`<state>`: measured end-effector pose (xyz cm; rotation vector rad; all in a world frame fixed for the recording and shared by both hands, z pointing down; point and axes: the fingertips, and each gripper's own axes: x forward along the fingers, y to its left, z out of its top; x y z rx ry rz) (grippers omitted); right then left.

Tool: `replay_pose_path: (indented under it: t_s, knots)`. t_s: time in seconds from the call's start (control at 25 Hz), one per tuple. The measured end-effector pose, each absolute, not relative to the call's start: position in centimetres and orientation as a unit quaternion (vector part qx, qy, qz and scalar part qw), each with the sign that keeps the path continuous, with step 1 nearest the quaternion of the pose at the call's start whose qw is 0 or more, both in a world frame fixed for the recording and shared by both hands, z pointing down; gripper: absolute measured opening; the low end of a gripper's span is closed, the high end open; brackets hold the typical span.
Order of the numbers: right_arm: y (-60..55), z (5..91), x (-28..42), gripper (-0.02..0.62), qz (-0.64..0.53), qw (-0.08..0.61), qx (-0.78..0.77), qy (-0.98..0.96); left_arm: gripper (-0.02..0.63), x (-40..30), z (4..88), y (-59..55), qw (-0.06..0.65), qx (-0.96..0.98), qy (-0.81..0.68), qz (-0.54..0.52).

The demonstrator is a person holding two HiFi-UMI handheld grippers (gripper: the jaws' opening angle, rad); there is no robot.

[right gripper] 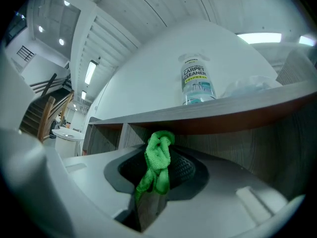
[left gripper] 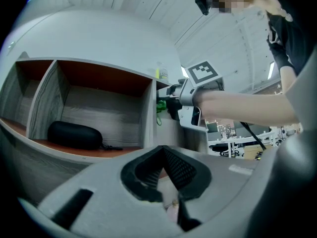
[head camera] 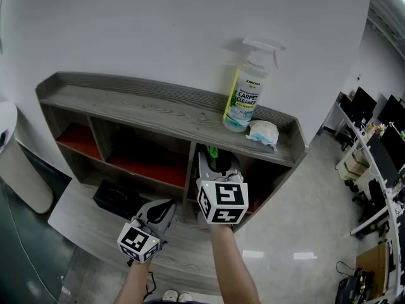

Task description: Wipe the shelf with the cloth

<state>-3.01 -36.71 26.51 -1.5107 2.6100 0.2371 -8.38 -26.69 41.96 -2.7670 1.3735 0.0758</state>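
The grey wooden shelf unit [head camera: 158, 109] stands against a white wall, with a flat top board and open cubbies below. My right gripper [head camera: 214, 158] is shut on a green cloth [right gripper: 157, 163], which sticks up from between its jaws. It sits at the mouth of the right cubby, just under the top board [right gripper: 237, 108]. In the head view a bit of the green cloth [head camera: 212, 151] shows above the gripper. My left gripper [head camera: 161, 213] hangs lower, in front of the bottom ledge, jaws shut with nothing between them [left gripper: 166, 175].
A carpet cleaner spray bottle [head camera: 245, 97] and a crumpled white pack [head camera: 262, 133] stand on the right end of the top board. A black case [head camera: 117, 198] lies in the lower left cubby. A white round object [head camera: 19, 163] stands left of the shelf. Office desks [head camera: 373, 144] lie to the right.
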Motion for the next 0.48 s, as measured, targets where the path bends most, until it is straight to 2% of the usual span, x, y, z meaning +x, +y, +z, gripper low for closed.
replay_pose_path:
  t_s: [0.48]
  knots:
    - [-36.4, 26.3, 0.3, 0.110, 0.072, 0.077, -0.545, 0.832, 0.000, -7.8, 42.2, -26.5, 0.023, -0.899, 0.436, 0.024]
